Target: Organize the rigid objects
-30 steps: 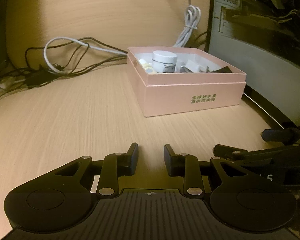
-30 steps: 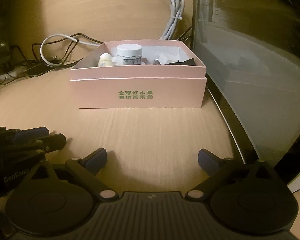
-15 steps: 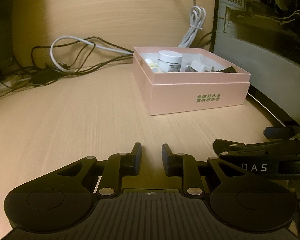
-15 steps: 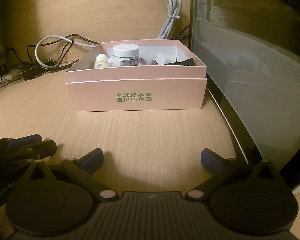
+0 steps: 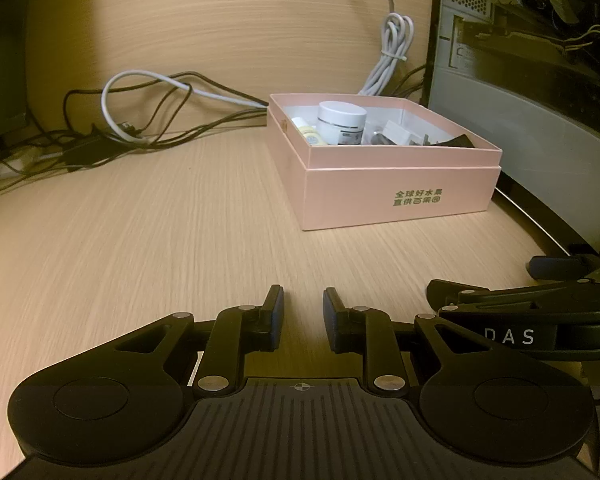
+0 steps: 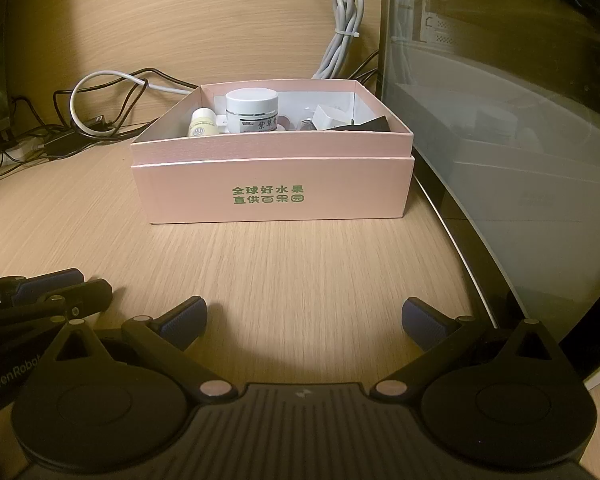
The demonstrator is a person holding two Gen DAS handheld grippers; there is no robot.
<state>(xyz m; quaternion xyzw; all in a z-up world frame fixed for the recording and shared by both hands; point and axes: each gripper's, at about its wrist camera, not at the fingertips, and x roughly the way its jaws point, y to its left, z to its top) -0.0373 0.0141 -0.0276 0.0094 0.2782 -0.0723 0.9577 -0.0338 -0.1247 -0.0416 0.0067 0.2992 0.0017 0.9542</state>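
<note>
A pink box (image 6: 272, 196) with green lettering stands on the wooden desk; it also shows in the left wrist view (image 5: 396, 196). Inside it are a white jar (image 6: 252, 114), a small yellow bottle (image 6: 202, 122), a white block (image 6: 330, 118) and a dark flat piece (image 6: 370, 124). My left gripper (image 5: 303, 314) is nearly shut with a narrow gap, empty, low over the desk in front of the box. My right gripper (image 6: 304, 318) is wide open and empty, facing the box front; it also shows in the left wrist view (image 5: 540, 312).
A tangle of black and white cables (image 5: 140, 120) lies at the back left. A coiled white cable (image 6: 344, 32) hangs on the back panel. A glass-sided computer case (image 6: 500, 120) stands close to the box's right.
Both grippers have drawn back a little from the box and risen slightly. The jaws have kept their openings. Nothing in the box has moved.
</note>
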